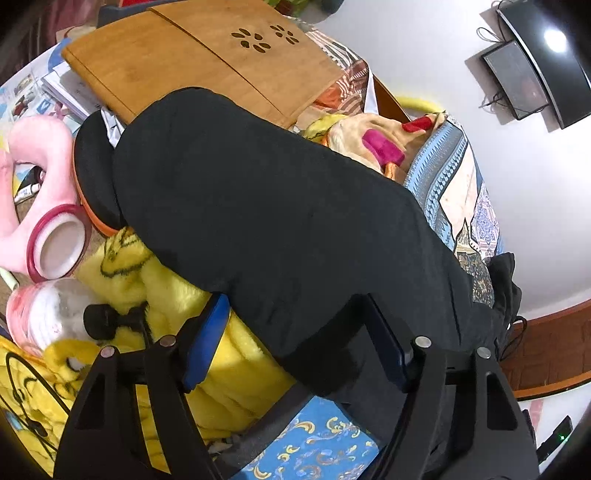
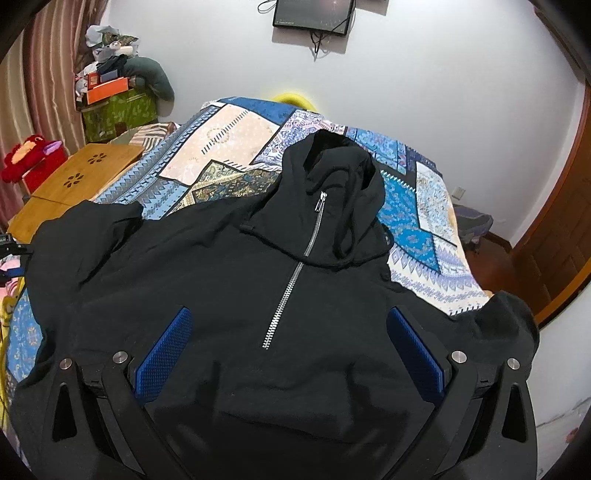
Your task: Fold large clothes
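Hoodie (image 2: 236,266) lies front up on patchwork bedspread (image 2: 417,236), hood (image 2: 343,173) toward white wall (image 2: 443,74), zipper (image 2: 291,280) partly done up. Your right gripper (image 2: 290,354) hangs over its chest, blue pads spread wide. Your left gripper (image 1: 295,347): sleeve (image 1: 258,192) runs between spread pads; grip, cannot tell. Wooden lap desk (image 1: 207,62) and yellow plush (image 1: 159,280) beside bed; wall screen (image 2: 314,14) above.

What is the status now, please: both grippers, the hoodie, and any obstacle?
Left gripper open around a black sleeve. Right gripper open over the hoodie, front up, zipper showing. Yellow plush beside the sleeve.
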The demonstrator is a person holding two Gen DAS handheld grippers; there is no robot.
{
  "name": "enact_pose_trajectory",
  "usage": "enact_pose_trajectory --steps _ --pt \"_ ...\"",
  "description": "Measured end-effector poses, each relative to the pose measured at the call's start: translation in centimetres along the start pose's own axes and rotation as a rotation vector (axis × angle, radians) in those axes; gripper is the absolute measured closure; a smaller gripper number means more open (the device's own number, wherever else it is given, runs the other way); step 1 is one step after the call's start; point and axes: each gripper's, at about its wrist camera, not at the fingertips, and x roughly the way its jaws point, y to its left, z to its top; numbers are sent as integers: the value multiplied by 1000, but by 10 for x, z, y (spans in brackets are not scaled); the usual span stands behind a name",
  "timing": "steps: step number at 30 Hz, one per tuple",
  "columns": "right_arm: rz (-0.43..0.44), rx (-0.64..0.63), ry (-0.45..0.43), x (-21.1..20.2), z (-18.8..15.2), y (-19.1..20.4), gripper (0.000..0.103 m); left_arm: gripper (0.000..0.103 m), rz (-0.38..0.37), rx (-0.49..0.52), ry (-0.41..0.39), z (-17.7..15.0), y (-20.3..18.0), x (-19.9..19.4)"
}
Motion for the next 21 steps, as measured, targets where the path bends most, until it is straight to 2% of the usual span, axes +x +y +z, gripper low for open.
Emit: enact_pose_trajectory --steps 1,3,5,6,9,10,14,16,18,21 --pt "1 0 1 0 0 2 0 30 -5 -3 5 -2 2 -1" --pt "3 2 2 0 -1 1 0 37 -30 -33 38 -7 4 1" --pt "4 3 5 -1 -1 2 0 49 -36 -77 45 -10 6 0" --pt "6 4 5 -1 -1 2 0 55 -24 -81 29 -9 5 -2" --pt "6 5 -1 -6 -1 2 0 86 78 -16 -43 -4 -8 -16" --pt "5 4 -6 -8 -1 2 0 91 124 21 -62 -1 -16 -19" --pt "-16 -5 -31 -16 -1 -2 0 99 232 214 -156 1 -63 -33" --pt "-26 -2 -41 -20 0 -7 0 99 265 355 -246 -4 -103 -50" --pt "-30 8 -48 -23 0 -12 0 100 256 469 -313 -12 -143 -66" --pt "-34 26 -54 -26 -1 -21 0 100 169 563 -360 -25 -192 -85"
